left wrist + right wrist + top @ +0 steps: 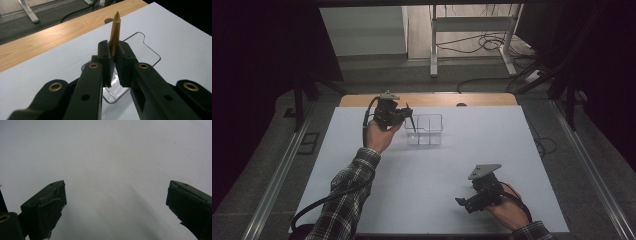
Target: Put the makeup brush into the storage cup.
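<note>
Left tool (114, 53) clamped on gold pointed pen (115, 32), pen tip projecting beyond its jaws, clear compartment tray (424, 129) directly beneath, right tool (115, 202) jaws wide apart, above bare white tabletop (105, 157).

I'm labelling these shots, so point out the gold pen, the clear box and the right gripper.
gold pen (114, 37), left gripper view, on its barrel.
clear box (432, 131), high view, on its wall.
right gripper (464, 204), high view, between its fingertips.
</note>
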